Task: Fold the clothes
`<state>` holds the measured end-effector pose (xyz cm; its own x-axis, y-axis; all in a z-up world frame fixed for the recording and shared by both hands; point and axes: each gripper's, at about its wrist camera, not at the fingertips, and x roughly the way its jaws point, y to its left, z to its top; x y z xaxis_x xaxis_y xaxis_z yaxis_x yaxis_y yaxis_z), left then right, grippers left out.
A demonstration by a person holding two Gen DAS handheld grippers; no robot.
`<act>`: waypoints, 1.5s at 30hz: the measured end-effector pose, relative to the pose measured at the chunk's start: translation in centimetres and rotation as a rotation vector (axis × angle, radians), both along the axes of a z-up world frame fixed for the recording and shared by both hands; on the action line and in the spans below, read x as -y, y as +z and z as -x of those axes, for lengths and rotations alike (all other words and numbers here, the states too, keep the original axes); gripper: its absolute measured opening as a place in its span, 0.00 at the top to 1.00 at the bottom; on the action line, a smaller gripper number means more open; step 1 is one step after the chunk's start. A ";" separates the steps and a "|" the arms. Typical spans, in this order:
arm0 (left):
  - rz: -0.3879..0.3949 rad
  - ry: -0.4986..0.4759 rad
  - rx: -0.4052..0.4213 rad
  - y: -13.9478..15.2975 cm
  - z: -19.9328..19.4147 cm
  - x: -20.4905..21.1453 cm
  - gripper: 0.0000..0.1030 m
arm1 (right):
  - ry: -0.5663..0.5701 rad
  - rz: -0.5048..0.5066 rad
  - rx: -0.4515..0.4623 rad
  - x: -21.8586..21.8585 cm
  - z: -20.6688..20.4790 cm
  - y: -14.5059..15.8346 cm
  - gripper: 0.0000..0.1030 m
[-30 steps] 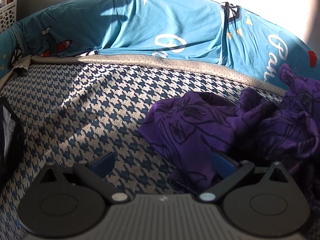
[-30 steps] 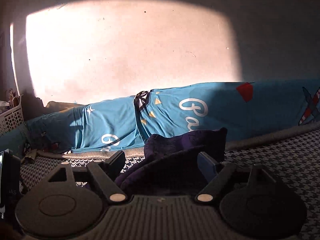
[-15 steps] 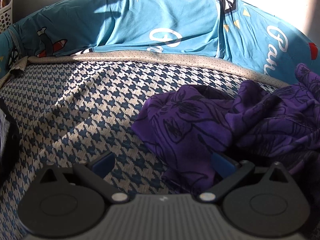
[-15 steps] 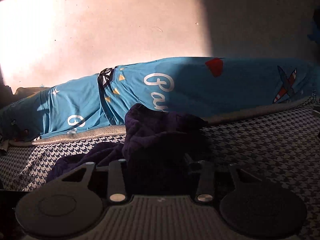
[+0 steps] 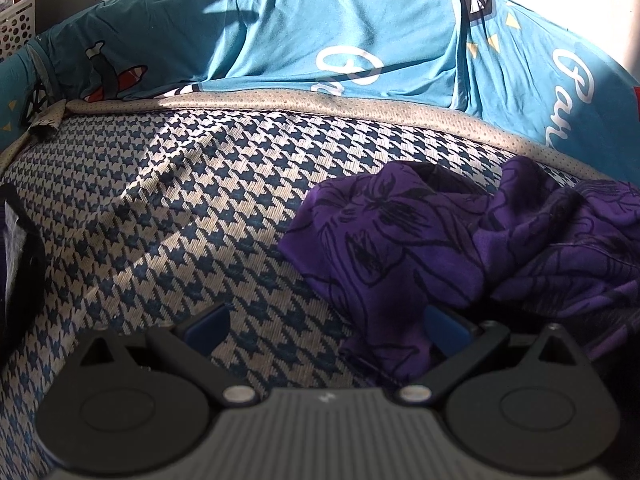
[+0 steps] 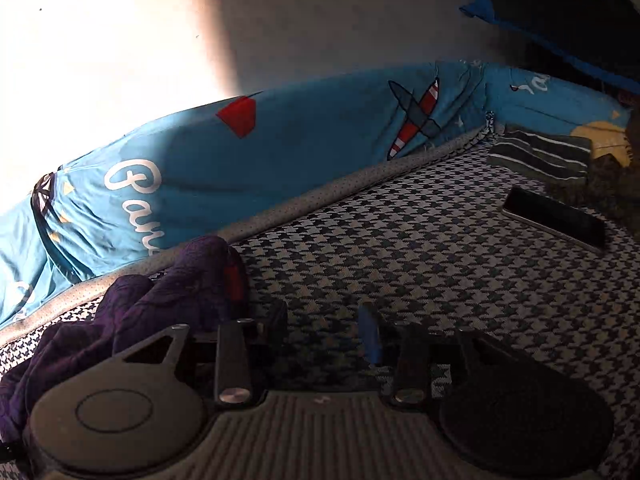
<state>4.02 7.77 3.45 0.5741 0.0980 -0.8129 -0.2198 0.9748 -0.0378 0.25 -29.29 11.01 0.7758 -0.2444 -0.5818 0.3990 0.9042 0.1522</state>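
A crumpled purple garment (image 5: 460, 240) with black line drawings lies on the houndstooth bed cover (image 5: 180, 220). My left gripper (image 5: 326, 322) is open and low over the cover. The garment's near edge drapes against its right finger (image 5: 444, 324), and only cover shows between the fingers. In the right wrist view the same garment (image 6: 160, 300) bunches up in shadow at the left, against the outer side of the left finger. My right gripper (image 6: 324, 328) is narrowed but open, and houndstooth cover (image 6: 400, 240) shows in the gap beside its blue pad (image 6: 370, 336).
A blue printed bolster (image 5: 320, 40) (image 6: 280, 160) runs along the far edge against the wall. A dark phone (image 6: 554, 220) and a folded striped cloth (image 6: 540, 156) lie far right. A white basket (image 5: 16, 28) and a dark object (image 5: 20, 264) are at the left.
My right gripper narrowed from wide open and swung right, so the garment that filled its jaws now sits at its left. The left gripper crept slightly closer and stayed open.
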 end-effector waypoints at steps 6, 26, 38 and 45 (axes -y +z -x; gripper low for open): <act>-0.033 0.046 0.006 0.2 0.0 -0.7 0.00 | 0.144 -0.036 0.163 -1.2 0.9 1.8 0.48; 0.024 0.025 0.021 1.4 0.8 -1.6 0.00 | 0.728 0.211 0.075 -15.3 0.0 -0.6 0.15; 0.038 -0.031 0.010 1.1 1.1 -0.4 0.00 | 0.569 0.170 0.059 -14.5 -2.2 -0.7 0.75; 0.029 0.021 0.005 1.1 0.8 -1.4 0.00 | 0.375 0.115 0.100 -11.2 -3.3 0.8 0.88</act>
<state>3.18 9.21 4.54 0.5765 0.0862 -0.8125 -0.2402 0.9684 -0.0677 3.50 -18.11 11.82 0.8748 0.0077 -0.4844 0.0261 0.9977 0.0630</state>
